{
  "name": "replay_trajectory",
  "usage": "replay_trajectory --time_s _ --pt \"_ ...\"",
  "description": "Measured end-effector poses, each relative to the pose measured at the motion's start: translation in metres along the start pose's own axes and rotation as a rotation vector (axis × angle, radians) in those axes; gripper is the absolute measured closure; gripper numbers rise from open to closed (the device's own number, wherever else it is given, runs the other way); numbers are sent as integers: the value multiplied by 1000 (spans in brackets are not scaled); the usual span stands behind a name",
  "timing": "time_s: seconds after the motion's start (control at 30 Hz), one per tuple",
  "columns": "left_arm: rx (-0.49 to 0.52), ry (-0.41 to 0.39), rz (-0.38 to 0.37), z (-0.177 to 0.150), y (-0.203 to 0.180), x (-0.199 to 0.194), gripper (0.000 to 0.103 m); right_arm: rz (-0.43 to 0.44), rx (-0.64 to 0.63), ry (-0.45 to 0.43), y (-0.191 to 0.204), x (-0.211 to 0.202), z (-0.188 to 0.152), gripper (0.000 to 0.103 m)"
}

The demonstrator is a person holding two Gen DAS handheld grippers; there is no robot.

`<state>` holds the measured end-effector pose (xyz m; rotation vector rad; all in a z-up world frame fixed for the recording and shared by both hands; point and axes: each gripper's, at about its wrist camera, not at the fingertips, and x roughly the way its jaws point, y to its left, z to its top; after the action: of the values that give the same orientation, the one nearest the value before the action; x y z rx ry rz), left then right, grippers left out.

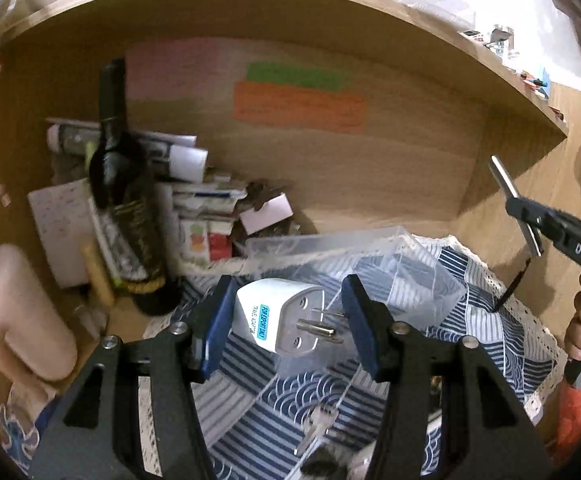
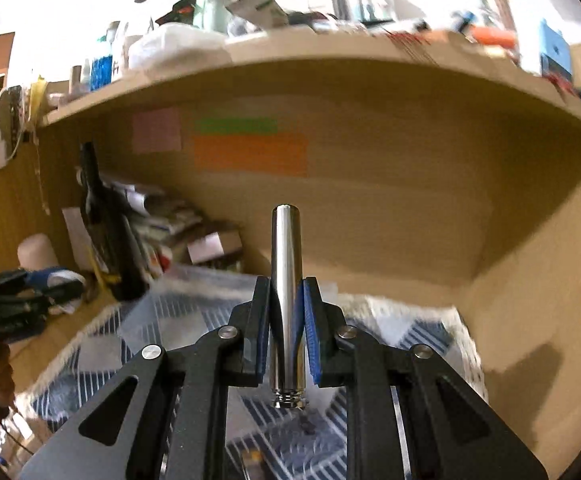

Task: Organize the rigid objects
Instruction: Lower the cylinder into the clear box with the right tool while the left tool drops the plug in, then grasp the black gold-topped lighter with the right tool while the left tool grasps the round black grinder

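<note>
Left hand-held gripper (image 1: pixel 286 322): spread wide, with a white plug (image 1: pixel 282 316) sitting between its blue pads, not squeezed.
White plug: its metal pins point right; it is over the clear box (image 1: pixel 370 256).
Right hand-held gripper (image 2: pixel 287 328): pinching a shiny metal tube (image 2: pixel 286 280) that stands straight up.
Clear box: on the blue and white cloth (image 1: pixel 490 336).
Dark bottle (image 1: pixel 126 200): stands at the left, by a pile of papers.

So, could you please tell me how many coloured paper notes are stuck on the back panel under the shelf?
3: a pink note on the left, a green strip to its right, and an orange note directly below the green. None seem hidden.
</note>
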<state>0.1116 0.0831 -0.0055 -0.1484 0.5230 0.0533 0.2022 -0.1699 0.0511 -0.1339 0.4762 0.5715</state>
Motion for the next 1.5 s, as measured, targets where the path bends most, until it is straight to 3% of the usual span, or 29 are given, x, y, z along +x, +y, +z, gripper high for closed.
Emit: replay_trajectory --time_s 0.33,0.57,0.8,1.07,1.13,1.27,1.37,1.43,1.5 --pt "46 122 -36 12 -13 67 49 18 -68 39 13 66 20 89" --pt "86 244 -55 0 -24 117 49 70 -102 239 21 125 -16 89" --pt "125 280 -38 -9 -33 139 49 95 -141 434 24 165 -53 89" --pt "143 262 -2 -9 -38 142 49 97 -106 484 20 176 -63 88" --pt "143 257 3 -8 -40 138 43 99 -89 481 19 172 -62 86" --pt "137 233 3 -4 -39 126 31 66 -95 422 21 151 -53 64" --pt "129 202 1 0 -39 107 22 43 -114 367 26 125 -43 54" --pt "123 181 8 3 -38 95 14 36 -118 326 30 110 -35 40" --pt "114 151 28 5 -37 80 7 18 -117 284 34 92 -30 19"
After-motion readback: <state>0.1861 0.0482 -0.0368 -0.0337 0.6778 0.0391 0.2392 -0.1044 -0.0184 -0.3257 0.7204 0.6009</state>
